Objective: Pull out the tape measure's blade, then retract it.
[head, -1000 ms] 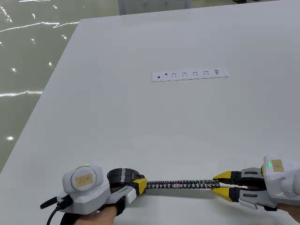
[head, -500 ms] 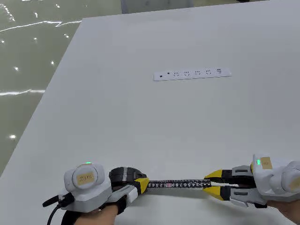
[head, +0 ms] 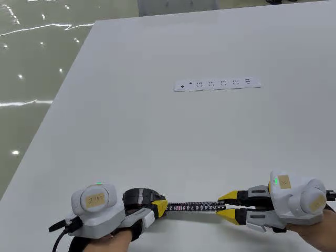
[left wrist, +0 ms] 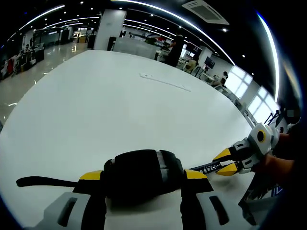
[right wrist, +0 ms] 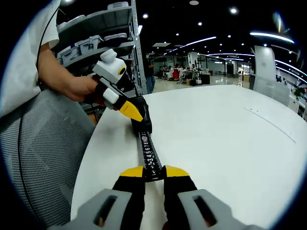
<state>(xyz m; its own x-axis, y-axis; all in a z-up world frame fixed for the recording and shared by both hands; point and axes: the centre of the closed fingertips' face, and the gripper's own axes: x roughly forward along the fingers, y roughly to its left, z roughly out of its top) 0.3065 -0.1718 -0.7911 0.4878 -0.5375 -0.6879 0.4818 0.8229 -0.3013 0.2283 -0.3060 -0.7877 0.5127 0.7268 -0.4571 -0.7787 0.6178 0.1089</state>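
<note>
Head view: the left gripper [head: 153,209] is clamped on the black round plastic tape measure case [head: 137,197]. The right gripper [head: 227,206] pinches the end of the dark numbered metal blade [head: 194,207], which is stretched between them over the white table [head: 157,131].
Left gripper view: the case sits between its jaws.
Right gripper view: the blade runs straight ahead from its jaws to the case.

Bench [head: 157,136]: we see a broad, plain white top.
Floor [head: 31,63]: glossy grey-green at 10 o'clock, flecked with lamp glints.
Power strip [head: 217,83]: white, flat on the bench toward 1 o'clock.
Ceiling [right wrist: 201,21]: dark, with long light strips [right wrist: 197,41].
Shelving: we make out a loaded grey rack [right wrist: 112,26] at 11 o'clock, right gripper view.
Windows [left wrist: 249,91]: bright panes at 3 o'clock, left gripper view.
</note>
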